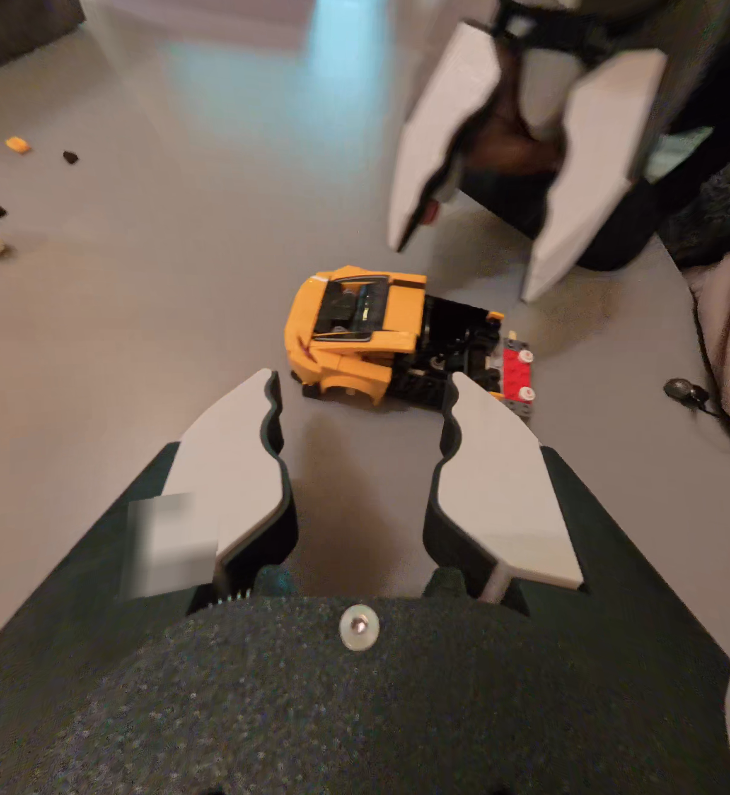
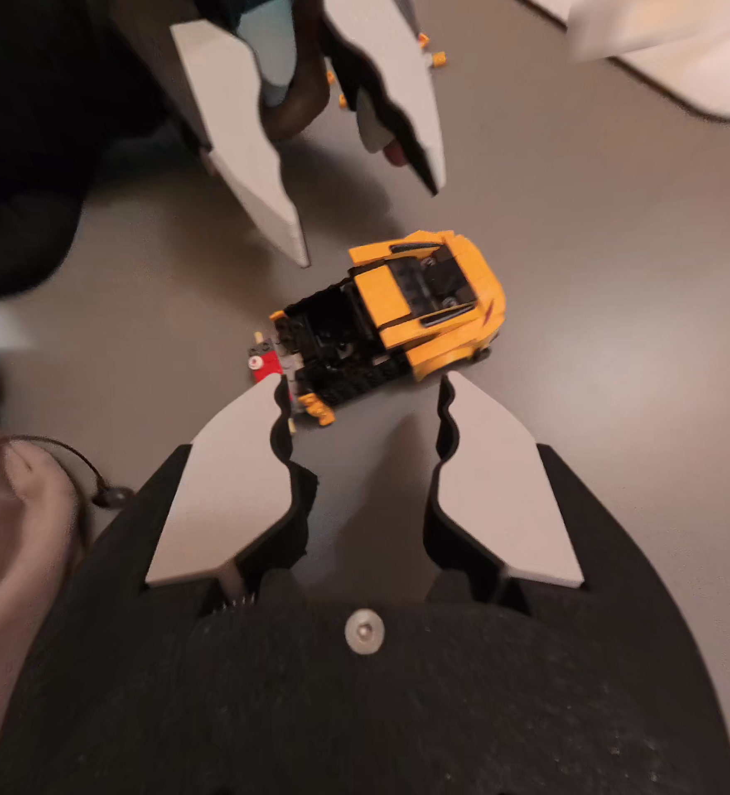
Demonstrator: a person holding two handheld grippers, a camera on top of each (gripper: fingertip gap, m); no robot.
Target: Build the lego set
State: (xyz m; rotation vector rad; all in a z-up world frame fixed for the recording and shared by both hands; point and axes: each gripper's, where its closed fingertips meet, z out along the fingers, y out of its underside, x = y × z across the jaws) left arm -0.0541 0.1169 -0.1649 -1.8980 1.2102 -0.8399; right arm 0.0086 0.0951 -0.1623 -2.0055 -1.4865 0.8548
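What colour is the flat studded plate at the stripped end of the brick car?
Red plate, on a grey piece, with two white round studs. Clearest in the left wrist view.

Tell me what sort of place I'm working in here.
Probably a home or hobby tabletop used for toy brick building: a smooth grey table, a partly built yellow brick car lying on it, and loose small bricks scattered at the far edge. Soft fabric lies alongside.

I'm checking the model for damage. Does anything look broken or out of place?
Yes. The car has its yellow shell only at one end; the other end is bare black frame with a red plate. Loose pieces lie scattered on the table.
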